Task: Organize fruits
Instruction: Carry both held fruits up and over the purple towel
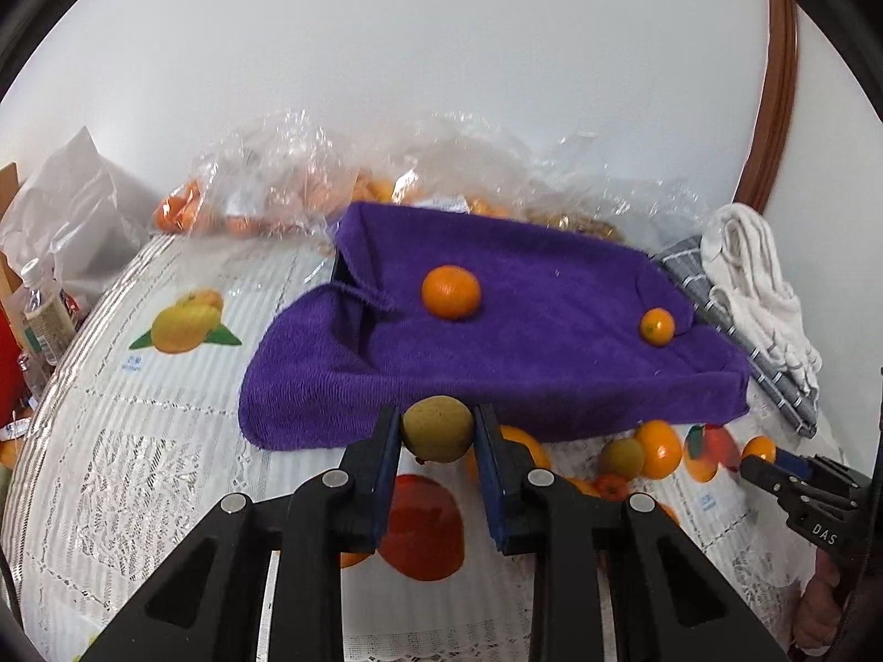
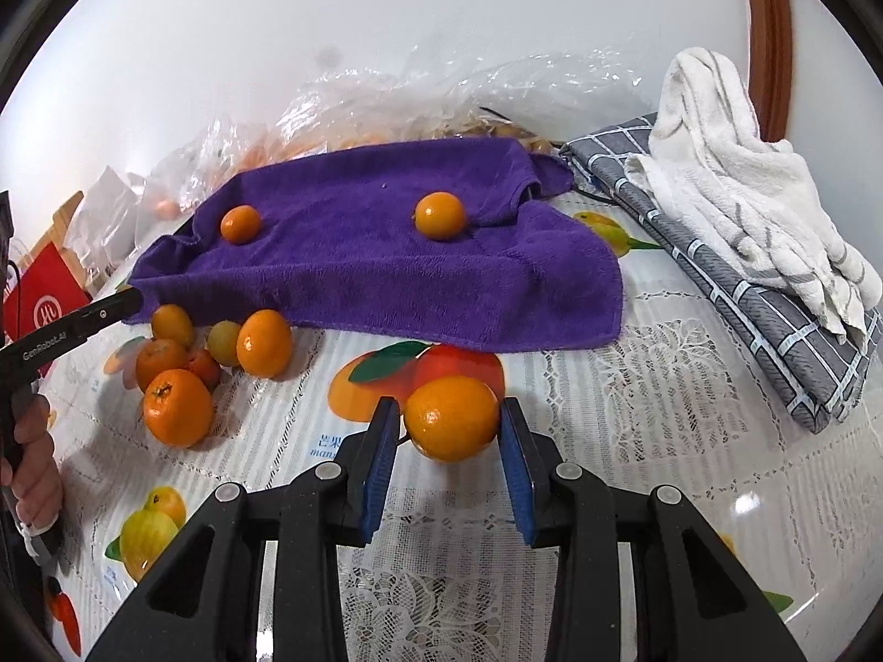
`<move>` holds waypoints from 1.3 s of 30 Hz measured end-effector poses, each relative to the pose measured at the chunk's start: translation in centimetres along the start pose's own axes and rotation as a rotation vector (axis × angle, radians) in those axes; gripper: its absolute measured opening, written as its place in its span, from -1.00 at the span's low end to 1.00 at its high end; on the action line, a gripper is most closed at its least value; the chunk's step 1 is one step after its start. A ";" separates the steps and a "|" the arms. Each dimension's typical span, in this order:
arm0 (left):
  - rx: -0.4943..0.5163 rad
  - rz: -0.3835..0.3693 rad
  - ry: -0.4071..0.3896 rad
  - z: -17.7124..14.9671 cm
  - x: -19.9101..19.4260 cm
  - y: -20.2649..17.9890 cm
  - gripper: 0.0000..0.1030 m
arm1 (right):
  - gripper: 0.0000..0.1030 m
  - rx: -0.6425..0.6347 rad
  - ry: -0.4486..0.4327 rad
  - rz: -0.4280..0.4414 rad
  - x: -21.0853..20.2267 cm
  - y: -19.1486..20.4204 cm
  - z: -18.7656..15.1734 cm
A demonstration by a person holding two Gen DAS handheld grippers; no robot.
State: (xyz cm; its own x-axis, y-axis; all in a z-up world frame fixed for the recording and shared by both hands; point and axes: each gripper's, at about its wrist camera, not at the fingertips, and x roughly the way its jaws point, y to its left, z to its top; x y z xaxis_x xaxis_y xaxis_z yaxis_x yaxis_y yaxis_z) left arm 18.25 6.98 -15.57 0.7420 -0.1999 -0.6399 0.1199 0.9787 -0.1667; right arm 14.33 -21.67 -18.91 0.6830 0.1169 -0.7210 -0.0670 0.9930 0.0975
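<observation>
Just in front of the purple towel (image 1: 496, 331), I have the left claw (image 1: 437, 430) clamped on a greenish fruit (image 1: 437, 428) and the right claw (image 2: 451, 419) clamped on an orange (image 2: 451, 417), both lifted, presumably to join the two oranges already sorted onto the towel.

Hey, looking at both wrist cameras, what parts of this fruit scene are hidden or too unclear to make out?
- Left wrist view: what lies under the purple towel; the cloth covers it.
- Left wrist view: the contents of the clear plastic bags are blurred by crinkled film.
- Left wrist view: the bottle label is too small to read.
- Right wrist view: the red box is cut off by the left gripper.
</observation>
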 end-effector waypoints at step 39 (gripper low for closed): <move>-0.122 -0.003 -0.107 7.6 -1.8 1.0 -0.51 | -0.29 0.032 -0.188 0.012 -1.5 0.1 10.0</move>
State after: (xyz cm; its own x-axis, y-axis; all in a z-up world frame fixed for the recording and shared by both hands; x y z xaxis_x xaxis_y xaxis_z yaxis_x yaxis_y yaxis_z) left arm 21.99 8.70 -8.90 0.8084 -0.1905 -0.5570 0.0463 0.9638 -0.2626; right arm 20.56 -21.90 -10.93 0.8066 0.1201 -0.5787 -0.0547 0.9901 0.1293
